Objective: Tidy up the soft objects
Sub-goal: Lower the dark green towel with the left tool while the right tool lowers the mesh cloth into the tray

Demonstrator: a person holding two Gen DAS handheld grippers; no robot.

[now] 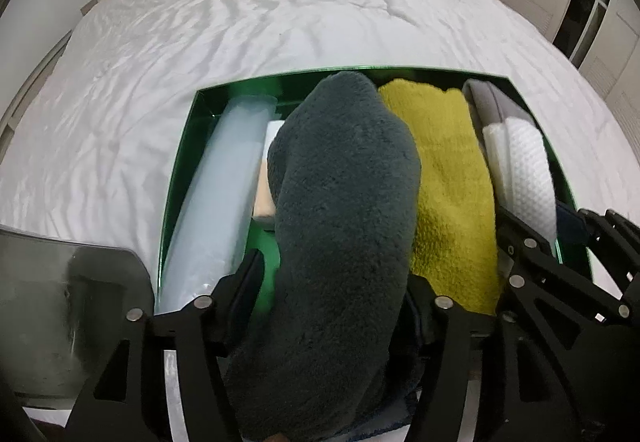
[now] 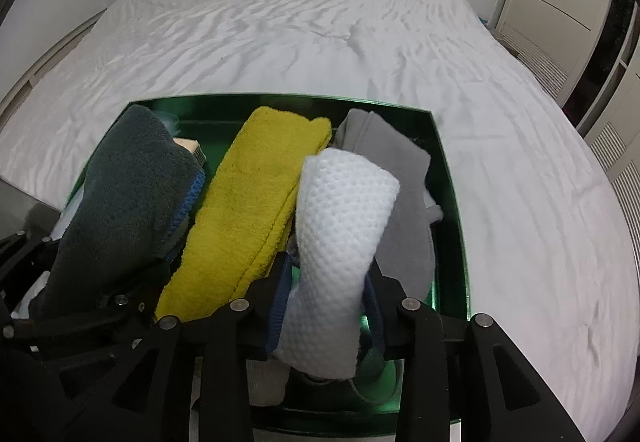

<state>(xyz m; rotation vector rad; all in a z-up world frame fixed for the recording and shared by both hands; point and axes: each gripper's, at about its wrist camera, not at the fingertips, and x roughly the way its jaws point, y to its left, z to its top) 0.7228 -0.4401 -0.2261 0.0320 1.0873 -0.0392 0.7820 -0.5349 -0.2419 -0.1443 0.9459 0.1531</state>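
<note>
The green tray [image 2: 448, 177] sits on the bed [image 2: 320, 33] with rolled cloths lined up inside it, and each claw is at 1 of them. The left claw [image 1: 332, 282] straddles the dark grey fleece roll [image 1: 344, 201], its jaws standing part-way open with a visible gap of green on the left side, so it seems to bracket the roll rather than pinch it. The right claw [image 2: 326, 282] flanks the white waffle roll [image 2: 340, 226]; its blue pads sit right against the cloth, and whether they press or merely touch I cannot tell. Between the 2 claws lies the yellow towel [image 2: 248, 209], and just right of the right claw, the light grey cloth [image 2: 400, 193]. The main risk is unrolling: both rolls stand proud of their neighbours, and a loose roll can spring open, sprawling over the yellow towel. Pulling a claw back could also drag fleece caught on a pad. The pale blue roll [image 1: 216, 201], left of the left claw, leaves a gap into which the dark grey fleece roll could topple.
</note>
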